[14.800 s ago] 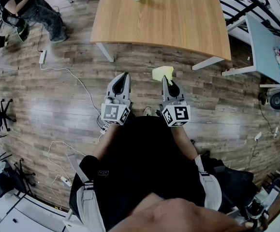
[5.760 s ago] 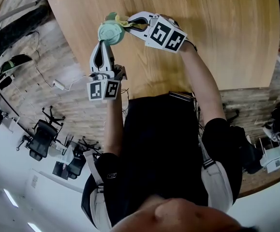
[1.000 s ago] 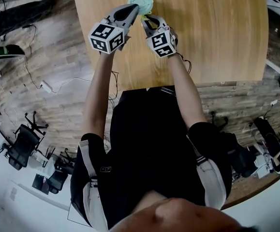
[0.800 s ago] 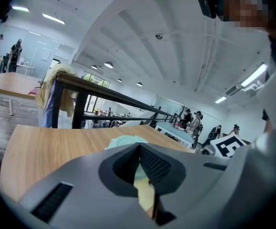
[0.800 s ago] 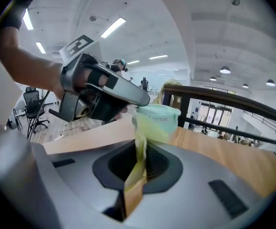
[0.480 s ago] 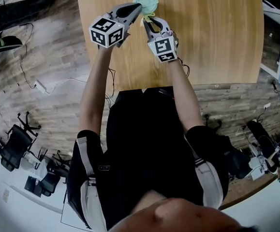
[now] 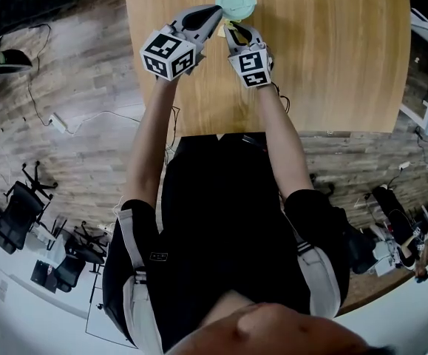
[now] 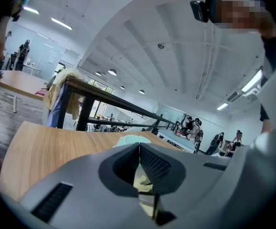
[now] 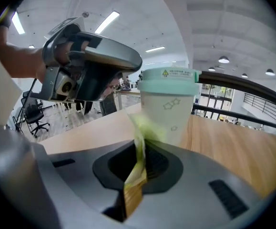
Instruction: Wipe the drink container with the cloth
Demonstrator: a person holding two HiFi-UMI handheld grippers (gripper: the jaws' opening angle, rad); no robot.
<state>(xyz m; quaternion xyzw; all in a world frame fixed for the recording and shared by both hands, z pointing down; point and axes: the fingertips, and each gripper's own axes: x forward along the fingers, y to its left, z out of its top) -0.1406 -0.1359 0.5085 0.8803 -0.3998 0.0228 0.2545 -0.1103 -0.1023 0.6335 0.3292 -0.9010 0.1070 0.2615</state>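
Note:
A white paper cup with a mint-green lid stands upright on the wooden table. My right gripper is shut on a yellow cloth, and the cloth's free end lies against the cup's near side. My left gripper is shut with nothing clamped, and its tip sits beside the cup's left side near the lid. In the left gripper view only the lid's edge shows above the jaws, and a bit of the yellow cloth shows behind them.
The cup stands near the table's far left part, with the left edge close by. Wood floor with cables and office chairs lies to the left. A black-framed table with clothes hung on it stands beyond.
Over the last second both grippers have stayed at the cup, with the right one and its cloth edging slightly closer to it. The head view has shifted a little.

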